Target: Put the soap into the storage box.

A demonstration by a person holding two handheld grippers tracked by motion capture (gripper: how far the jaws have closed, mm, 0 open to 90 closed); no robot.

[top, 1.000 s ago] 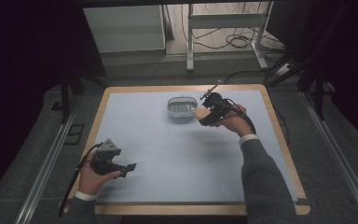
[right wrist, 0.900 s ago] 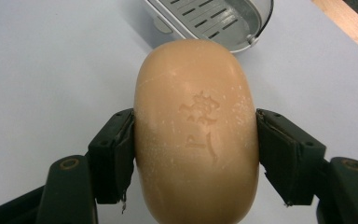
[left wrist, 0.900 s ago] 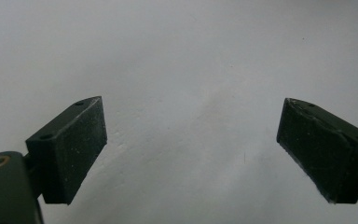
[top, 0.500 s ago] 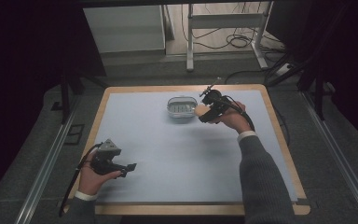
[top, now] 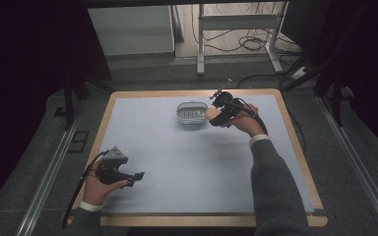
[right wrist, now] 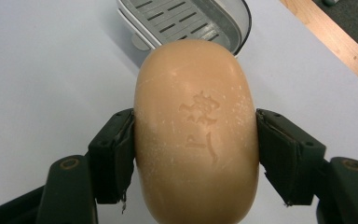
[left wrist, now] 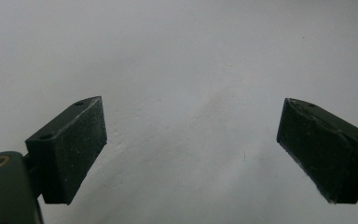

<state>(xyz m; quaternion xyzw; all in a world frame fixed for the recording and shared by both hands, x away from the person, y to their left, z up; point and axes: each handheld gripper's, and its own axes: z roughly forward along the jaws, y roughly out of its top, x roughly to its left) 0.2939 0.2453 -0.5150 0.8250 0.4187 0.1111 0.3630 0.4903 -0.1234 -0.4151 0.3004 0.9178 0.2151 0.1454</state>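
Soap bar (right wrist: 196, 135) is clamped across its short width in your right gripper (top: 220, 112), both pads pressed on its sides. Its long axis runs along the jaws, far end pointing at the soap dish (top: 192, 113). Stamped face is up toward the camera. In the high view the bar (top: 213, 114) sits just beside the dish's right edge, at the far middle of the table (top: 192, 162). Dish is grey, slotted, nothing in it. Your left gripper (top: 137, 175) is near the front-left corner, jaws wide apart, holding nothing, over bare mat.
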